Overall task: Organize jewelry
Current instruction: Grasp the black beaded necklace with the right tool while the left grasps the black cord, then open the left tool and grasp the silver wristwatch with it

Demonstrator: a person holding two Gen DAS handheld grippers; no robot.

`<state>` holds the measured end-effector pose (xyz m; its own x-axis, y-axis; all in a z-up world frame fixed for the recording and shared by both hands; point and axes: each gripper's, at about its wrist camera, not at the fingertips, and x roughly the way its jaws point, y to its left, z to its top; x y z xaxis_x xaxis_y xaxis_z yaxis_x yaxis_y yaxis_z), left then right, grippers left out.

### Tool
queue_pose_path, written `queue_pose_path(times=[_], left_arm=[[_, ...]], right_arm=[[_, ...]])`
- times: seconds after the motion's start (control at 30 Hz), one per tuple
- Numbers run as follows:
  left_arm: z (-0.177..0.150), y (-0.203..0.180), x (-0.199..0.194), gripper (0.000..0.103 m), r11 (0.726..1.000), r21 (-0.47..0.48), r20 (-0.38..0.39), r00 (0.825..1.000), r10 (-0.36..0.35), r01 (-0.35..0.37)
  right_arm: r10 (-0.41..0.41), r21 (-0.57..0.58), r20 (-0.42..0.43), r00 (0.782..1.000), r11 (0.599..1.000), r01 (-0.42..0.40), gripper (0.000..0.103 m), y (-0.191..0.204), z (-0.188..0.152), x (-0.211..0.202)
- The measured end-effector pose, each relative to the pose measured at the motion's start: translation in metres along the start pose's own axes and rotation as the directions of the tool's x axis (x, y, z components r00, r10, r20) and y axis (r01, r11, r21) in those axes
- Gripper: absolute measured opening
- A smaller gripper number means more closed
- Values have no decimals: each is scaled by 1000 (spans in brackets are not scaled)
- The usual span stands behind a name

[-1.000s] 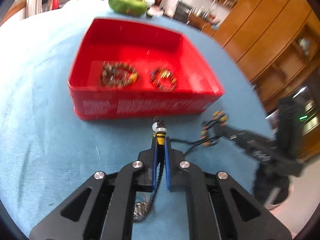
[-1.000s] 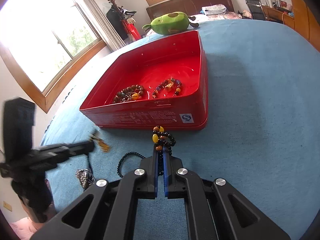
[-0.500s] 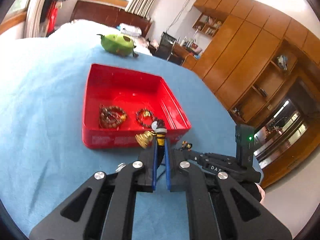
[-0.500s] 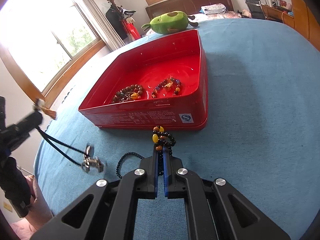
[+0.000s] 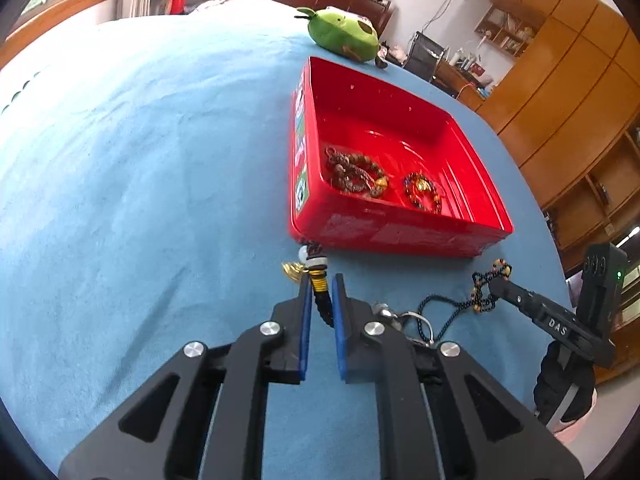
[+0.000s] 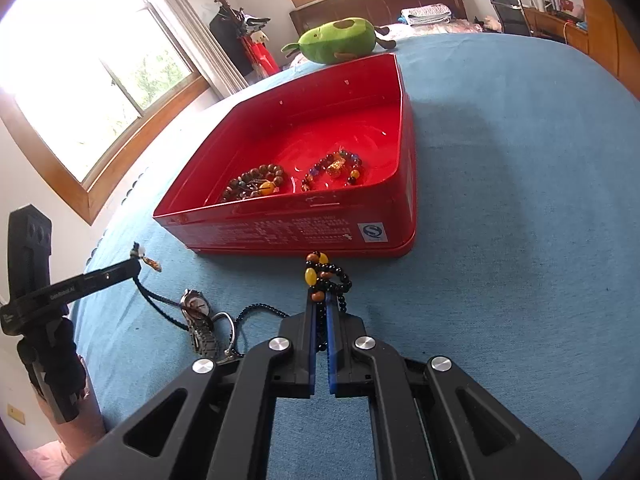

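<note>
A red tin (image 5: 384,232) (image 6: 288,232) sits on the blue cloth and holds two bead bracelets: a brown one (image 5: 354,170) (image 6: 256,182) and a dark one with a gold charm (image 5: 424,192) (image 6: 334,170). My left gripper (image 5: 320,284) (image 6: 134,266) is shut on a black cord with a gold-wrapped end and a small gold bell (image 5: 294,270), held low in front of the tin. My right gripper (image 6: 319,300) (image 5: 494,282) is shut on a black bead necklace with amber beads (image 6: 320,276), resting on the cloth by the tin's near wall.
A steel wristwatch (image 6: 196,312) and a metal ring (image 5: 418,322) lie on the cloth between the grippers. A green avocado plush (image 5: 344,36) (image 6: 340,40) lies behind the tin. Wooden cabinets (image 5: 568,92) stand at the right, and a window (image 6: 100,80) at the left.
My left gripper has come down from its raised position and moved left, lowering the cord and bell toward the cloth. The right gripper has stayed still with the necklace.
</note>
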<state>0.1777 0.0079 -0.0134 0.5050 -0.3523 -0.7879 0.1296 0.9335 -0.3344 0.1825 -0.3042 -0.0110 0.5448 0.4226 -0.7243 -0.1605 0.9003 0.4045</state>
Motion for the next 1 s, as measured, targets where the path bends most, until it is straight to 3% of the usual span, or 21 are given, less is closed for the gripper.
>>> queue_pose_path(times=[0.07, 0.13, 0.2, 0.27, 0.33, 0.53, 0.67, 0.9, 1.0], left_arm=[[-1, -3, -2, 22, 1000, 14, -2, 1000, -8, 8], [-4, -3, -4, 23, 1000, 14, 12, 1000, -17, 17], [-7, -2, -9, 22, 1000, -1, 28, 999, -21, 21], [-7, 6, -17, 7, 1000, -19, 54, 999, -4, 5], [-6, 10, -19, 7, 999, -29, 62, 998, 28, -26], [-11, -13, 5, 15, 998, 56, -47, 998, -37, 39], [-13, -30, 22, 39, 991, 131, -69, 998, 13, -4], [-12, -29, 35, 39, 990, 142, -104, 994, 16, -1], [-14, -25, 45, 38, 990, 132, -144, 989, -18, 37]], right_arm=[[-1, 0, -1, 1000, 1000, 1, 4, 0, 0, 1], [-2, 1, -3, 1000, 1000, 2, 4, 0, 0, 1], [-3, 3, -5, 1000, 1000, 3, 4, -1, -1, 1], [-2, 2, -7, 1000, 1000, 2, 4, -1, -1, 2], [-1, 1, -9, 1000, 1000, 1, 4, 0, -1, 2], [1, 2, -13, 1000, 1000, -1, 4, 0, 0, 3], [6, 2, -16, 1000, 1000, -6, 4, -1, 0, 3], [10, -4, -23, 1000, 1000, -10, 4, 0, -1, 4], [12, -2, -23, 1000, 1000, -12, 4, -1, -1, 3]])
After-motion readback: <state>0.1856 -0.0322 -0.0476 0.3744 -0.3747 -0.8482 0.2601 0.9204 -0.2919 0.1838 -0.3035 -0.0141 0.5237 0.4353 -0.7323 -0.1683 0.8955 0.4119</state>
